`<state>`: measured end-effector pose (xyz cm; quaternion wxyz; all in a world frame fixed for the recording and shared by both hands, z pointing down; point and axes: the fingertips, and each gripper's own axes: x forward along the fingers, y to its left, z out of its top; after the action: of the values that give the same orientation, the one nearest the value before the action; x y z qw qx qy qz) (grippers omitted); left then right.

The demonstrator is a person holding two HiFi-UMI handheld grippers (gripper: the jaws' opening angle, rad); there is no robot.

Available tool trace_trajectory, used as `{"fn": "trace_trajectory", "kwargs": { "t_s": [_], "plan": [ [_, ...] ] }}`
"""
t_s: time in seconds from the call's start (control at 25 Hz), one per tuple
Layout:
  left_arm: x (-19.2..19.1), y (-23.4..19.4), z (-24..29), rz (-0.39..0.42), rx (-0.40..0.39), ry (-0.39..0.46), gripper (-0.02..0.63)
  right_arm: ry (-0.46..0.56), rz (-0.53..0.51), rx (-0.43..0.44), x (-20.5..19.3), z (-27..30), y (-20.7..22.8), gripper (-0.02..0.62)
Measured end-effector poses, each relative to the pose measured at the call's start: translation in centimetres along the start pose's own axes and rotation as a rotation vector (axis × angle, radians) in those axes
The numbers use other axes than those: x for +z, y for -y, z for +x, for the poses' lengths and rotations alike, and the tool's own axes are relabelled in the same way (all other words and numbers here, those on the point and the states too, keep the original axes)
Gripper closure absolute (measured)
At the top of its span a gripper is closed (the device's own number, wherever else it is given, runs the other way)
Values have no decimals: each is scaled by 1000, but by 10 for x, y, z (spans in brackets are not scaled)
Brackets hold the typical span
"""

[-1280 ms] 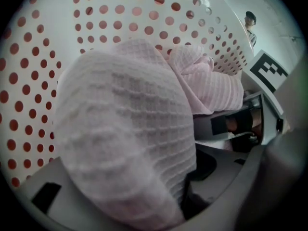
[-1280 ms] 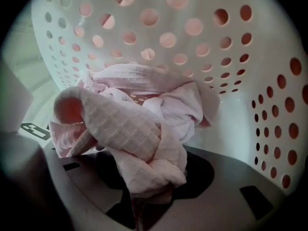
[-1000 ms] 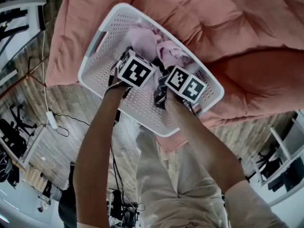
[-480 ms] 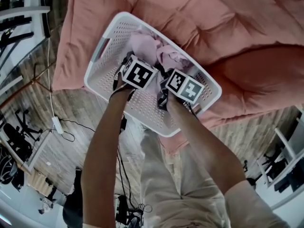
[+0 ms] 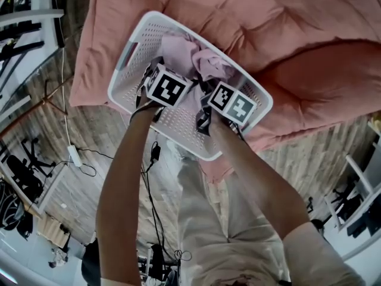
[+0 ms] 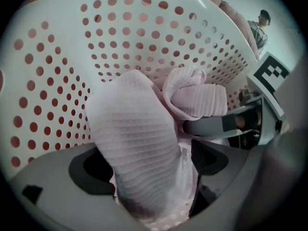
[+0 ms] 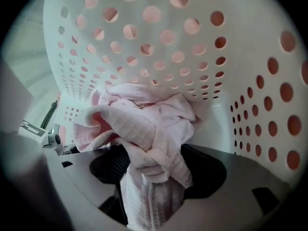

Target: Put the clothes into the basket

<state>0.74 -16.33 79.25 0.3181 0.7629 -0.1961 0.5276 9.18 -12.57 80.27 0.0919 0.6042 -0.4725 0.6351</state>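
Note:
A white perforated basket (image 5: 134,37) lies on a pink bed, with pale pink clothes (image 5: 190,55) heaped inside. Both grippers reach down into it side by side. My left gripper (image 5: 161,76) has just been opening its jaws. They stand wide, and a fold of pink waffle cloth (image 6: 134,138) hangs loose between the pads. My right gripper (image 5: 217,91) has also just been opening. A bunched pink cloth (image 7: 149,124) droops between its spread pads without being pressed. The basket wall (image 7: 159,37) fills the background of both gripper views.
A pink duvet (image 5: 286,28) surrounds the basket. Wood floor with cables and a power strip (image 5: 74,157) lies on the left, and white furniture stands at the edges. A person (image 6: 260,25) stands far off at the top right of the left gripper view.
Both marker cubes sit slightly higher in the picture over the basket. The head view has shifted a little. The pink heap stays in the basket.

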Motion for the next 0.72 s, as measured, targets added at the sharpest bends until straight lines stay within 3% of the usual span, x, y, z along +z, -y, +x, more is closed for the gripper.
{"fn": "trace_trajectory", "kwargs": {
  "t_s": [0.28, 0.4, 0.52, 0.72],
  "plan": [
    [0, 9, -13, 14, -11, -3, 117, 8, 20, -1, 1, -14, -4, 265],
    [0, 7, -21, 28, 4, 3, 181, 18, 32, -4, 3, -19, -7, 261],
    [3, 3, -30, 28, 38, 40, 301, 21, 33, -4, 2, -24, -10, 259],
    [0, 1, -42, 11, 53, 52, 336, 33, 21, -17, 3, -34, -13, 248]
  ]
}}
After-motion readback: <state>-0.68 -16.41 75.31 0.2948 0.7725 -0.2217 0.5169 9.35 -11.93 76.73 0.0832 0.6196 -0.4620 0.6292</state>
